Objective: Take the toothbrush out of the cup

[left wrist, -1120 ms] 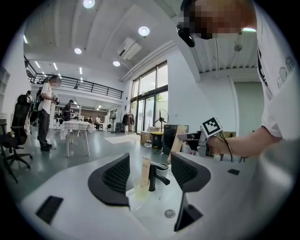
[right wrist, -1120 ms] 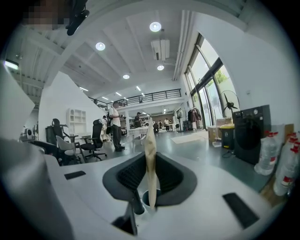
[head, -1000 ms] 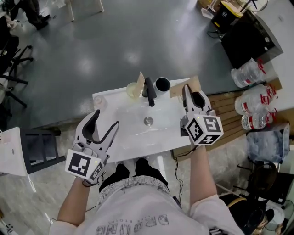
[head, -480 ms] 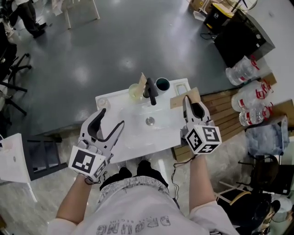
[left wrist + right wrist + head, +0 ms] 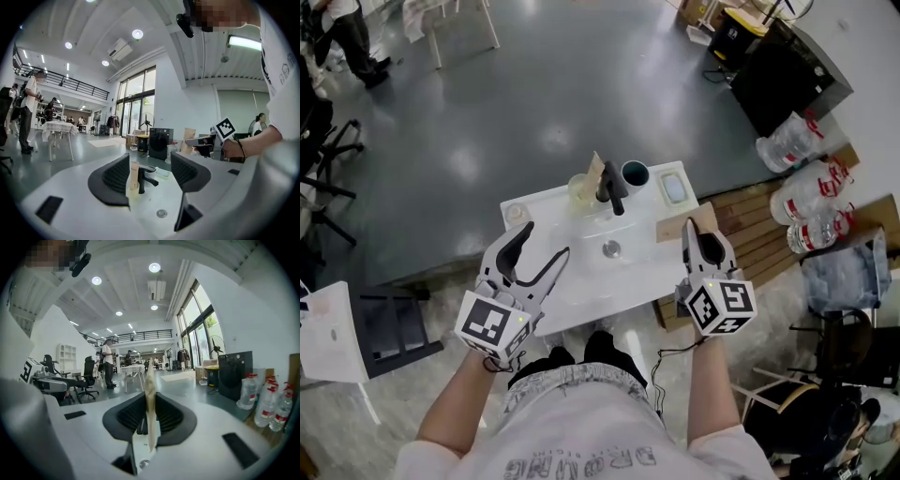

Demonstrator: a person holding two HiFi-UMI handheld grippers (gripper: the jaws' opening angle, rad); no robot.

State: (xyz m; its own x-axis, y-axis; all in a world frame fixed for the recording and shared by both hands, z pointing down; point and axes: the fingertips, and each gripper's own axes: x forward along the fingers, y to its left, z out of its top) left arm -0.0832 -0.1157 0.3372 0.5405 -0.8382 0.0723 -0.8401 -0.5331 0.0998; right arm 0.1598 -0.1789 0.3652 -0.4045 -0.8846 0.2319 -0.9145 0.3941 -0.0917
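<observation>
SINK-SIDE: My right gripper (image 5: pixel 700 234) pinches a thin tan packet (image 5: pixel 675 228), apparently the toothbrush, well clear of the dark cup (image 5: pixel 634 173) on the sink table (image 5: pixel 628 272). My left gripper (image 5: pixel 542 246) hangs open. Held by one edge, the packet could swivel or slip free.

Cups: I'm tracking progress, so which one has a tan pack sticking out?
The pale clear cup, left of the faucet; nothing sticks out of the dark cup on the faucet's right.
</observation>
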